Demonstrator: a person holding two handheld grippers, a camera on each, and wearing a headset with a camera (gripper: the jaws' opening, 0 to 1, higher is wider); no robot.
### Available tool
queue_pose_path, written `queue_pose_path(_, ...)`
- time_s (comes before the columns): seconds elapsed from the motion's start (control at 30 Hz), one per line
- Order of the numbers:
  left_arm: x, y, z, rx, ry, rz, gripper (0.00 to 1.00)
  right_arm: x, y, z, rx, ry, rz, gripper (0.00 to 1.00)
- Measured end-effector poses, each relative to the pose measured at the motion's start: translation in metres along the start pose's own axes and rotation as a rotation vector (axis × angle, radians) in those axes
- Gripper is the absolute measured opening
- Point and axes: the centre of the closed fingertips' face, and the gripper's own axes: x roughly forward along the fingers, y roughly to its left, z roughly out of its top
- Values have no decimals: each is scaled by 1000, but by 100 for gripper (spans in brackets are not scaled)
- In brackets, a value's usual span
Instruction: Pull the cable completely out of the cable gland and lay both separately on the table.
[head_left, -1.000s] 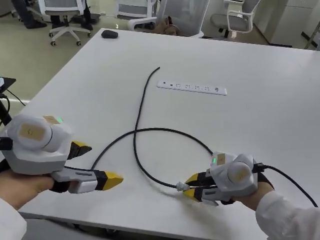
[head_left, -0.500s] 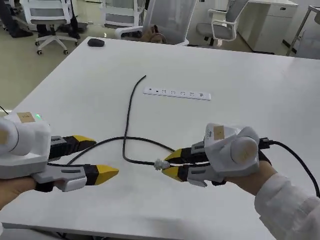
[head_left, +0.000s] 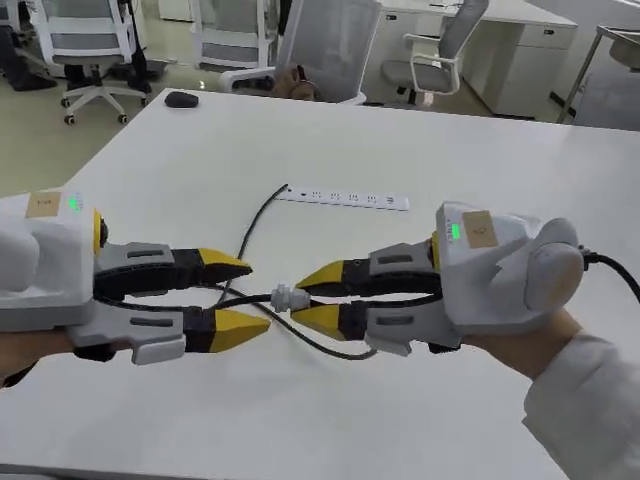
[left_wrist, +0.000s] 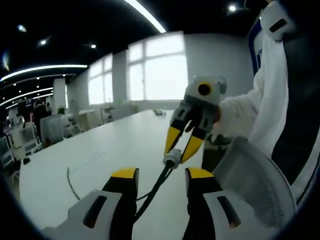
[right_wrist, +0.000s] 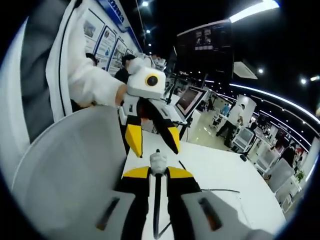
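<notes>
Evidently the gland (head_left: 289, 297) is held clear of the table (head_left: 480, 150), pinched between the tips of the right gripper (head_left: 312, 298). That clenched grip is shown best in the left gripper view, where the yellow tips are seen converging on the gland. Leftward from the gland, the cable (head_left: 258, 218) is passed between the jaws of the left gripper (head_left: 236, 296), which are spread wide and touch nothing. In the right gripper view a further stretch of cable is seen running back from the gland between the right jaws, so the cable is threaded through it.

Both grippers are held level, tips facing each other from either side of the gland, and each is grasped from behind by a hand (head_left: 530, 345); a white sleeve (head_left: 590, 400) is seen behind the right one.

Below the gland, slack cable is laid in a loop on the white table. Beyond the gland a power strip (head_left: 345, 199) is seen, and farther off to the left a mouse (head_left: 180, 99). Office chairs (head_left: 330, 45) are ranged past the table's far edge.
</notes>
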Motion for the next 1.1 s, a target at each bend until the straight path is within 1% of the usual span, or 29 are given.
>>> queue_pose_path(0.03,1,-5,8,-7,-32,-29,36,-2,2,6,-4,-15,6,10)
queue_pose_path(0.1,1,-12,16,-17,-66,-70,32,-4,4,16,-18,-40,8,10)
queue_pose_path(0.17,1,-17,19,-5,-78,-92,27,-5,6,25,-25,-65,14,10)
queue_pose_path(0.27,0,-22,21,-4,-83,-118,19,-7,7,32,-35,-81,18,10)
queue_pose_path(0.33,-2,-26,25,19,-100,-123,17,-9,7,35,-40,-89,22,10)
queue_pose_path(0.37,-2,-27,26,20,-101,-125,15,-9,7,36,-38,-92,24,10)
queue_pose_path(0.47,-4,-30,30,22,-120,-131,15,-12,9,41,-22,-122,47,10)
queue_pose_path(0.57,-5,-33,32,29,-122,-139,15,-12,11,44,-14,-122,72,10)
queue_pose_path(0.67,-5,-33,35,33,-131,-134,16,-13,10,47,11,-127,91,10)
queue_pose_path(0.77,-5,-33,39,42,-144,-133,16,-15,8,50,55,-138,109,10)
queue_pose_path(0.8,-5,-33,42,51,-156,-130,16,-16,8,52,62,-145,112,10)
queue_pose_path(0.83,-6,-33,44,49,-162,-132,17,-17,9,53,88,-152,124,10)
queue_pose_path(0.9,-6,-34,46,50,-170,-135,17,-18,8,54,93,-154,129,10)
queue_pose_path(0.97,-8,-35,49,23,-185,-149,17,-18,9,56,93,-160,134,10)
queue_pose_path(1.03,-9,-34,50,0,-190,-154,17,-18,10,58,94,-165,134,10)
queue_pose_path(1.07,-9,-34,50,-21,-191,-160,17,-18,10,59,88,-164,134,10)
queue_pose_path(1.1,-9,-35,50,-66,-193,-167,17,-18,10,59,81,-161,132,10)
